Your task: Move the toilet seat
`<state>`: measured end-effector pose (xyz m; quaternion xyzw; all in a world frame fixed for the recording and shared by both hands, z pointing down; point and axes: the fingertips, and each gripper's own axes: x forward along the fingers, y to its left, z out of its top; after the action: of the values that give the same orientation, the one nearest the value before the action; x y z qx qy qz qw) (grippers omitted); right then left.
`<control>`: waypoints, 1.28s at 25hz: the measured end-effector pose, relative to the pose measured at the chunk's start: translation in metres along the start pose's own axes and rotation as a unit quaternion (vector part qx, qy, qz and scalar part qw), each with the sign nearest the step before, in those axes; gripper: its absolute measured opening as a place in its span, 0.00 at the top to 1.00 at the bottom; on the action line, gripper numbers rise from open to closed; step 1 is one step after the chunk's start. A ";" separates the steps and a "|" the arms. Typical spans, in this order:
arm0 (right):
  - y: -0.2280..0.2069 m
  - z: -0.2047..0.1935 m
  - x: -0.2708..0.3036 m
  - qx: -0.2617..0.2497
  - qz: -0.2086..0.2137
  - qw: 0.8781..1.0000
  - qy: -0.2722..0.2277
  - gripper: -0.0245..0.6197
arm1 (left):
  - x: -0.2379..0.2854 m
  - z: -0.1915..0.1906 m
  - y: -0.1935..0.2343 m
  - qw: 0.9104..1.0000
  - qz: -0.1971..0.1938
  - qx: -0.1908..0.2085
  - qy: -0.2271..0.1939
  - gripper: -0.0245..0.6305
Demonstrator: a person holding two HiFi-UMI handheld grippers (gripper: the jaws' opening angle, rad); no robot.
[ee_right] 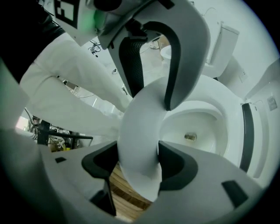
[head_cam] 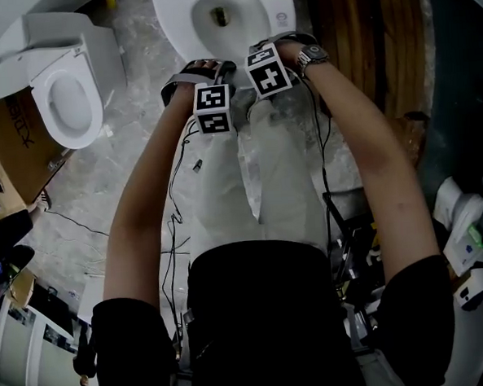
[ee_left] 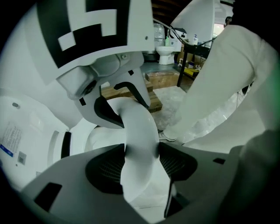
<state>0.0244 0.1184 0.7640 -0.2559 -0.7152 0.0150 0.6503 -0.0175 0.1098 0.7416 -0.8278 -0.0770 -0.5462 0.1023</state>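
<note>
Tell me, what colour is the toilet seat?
White. The toilet seat shows best in the right gripper view.

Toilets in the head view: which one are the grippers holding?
The toilet at top centre, straight ahead of the person. Left gripper and right gripper both clamp its seat. The toilet at the left stands apart, untouched.

On your far left stands a second white ceramic toilet (head_cam: 65, 91), just beside a brown cardboard box (head_cam: 14, 149). Dark brown wooden planks (head_cam: 375, 41) lie at your far right. Thin black cables (head_cam: 175, 233) trail over the mottled grey floor (head_cam: 133, 154) on your near left. In the left gripper view, a small white toilet (ee_left: 166, 53) sits far off, beyond a pale wooden pallet (ee_left: 164, 78).
</note>
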 end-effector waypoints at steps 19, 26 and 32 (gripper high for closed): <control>0.000 -0.004 -0.037 0.022 -0.109 0.992 -0.058 0.53 | -0.017 0.005 0.009 0.999 0.006 0.001 0.040 0.59; 0.005 -0.005 -0.050 -0.016 -0.215 0.975 -0.048 0.57 | -0.028 0.007 0.012 0.999 0.003 -0.006 0.039 0.59; 0.007 -0.007 -0.063 -0.014 -0.277 0.960 -0.037 0.62 | -0.038 0.009 0.018 0.999 0.009 -0.014 0.042 0.60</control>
<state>0.0353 0.0981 0.7049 -0.0563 -0.7816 -0.1667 0.5985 -0.0201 0.0939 0.7016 -0.8061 -0.0579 -0.5806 0.0987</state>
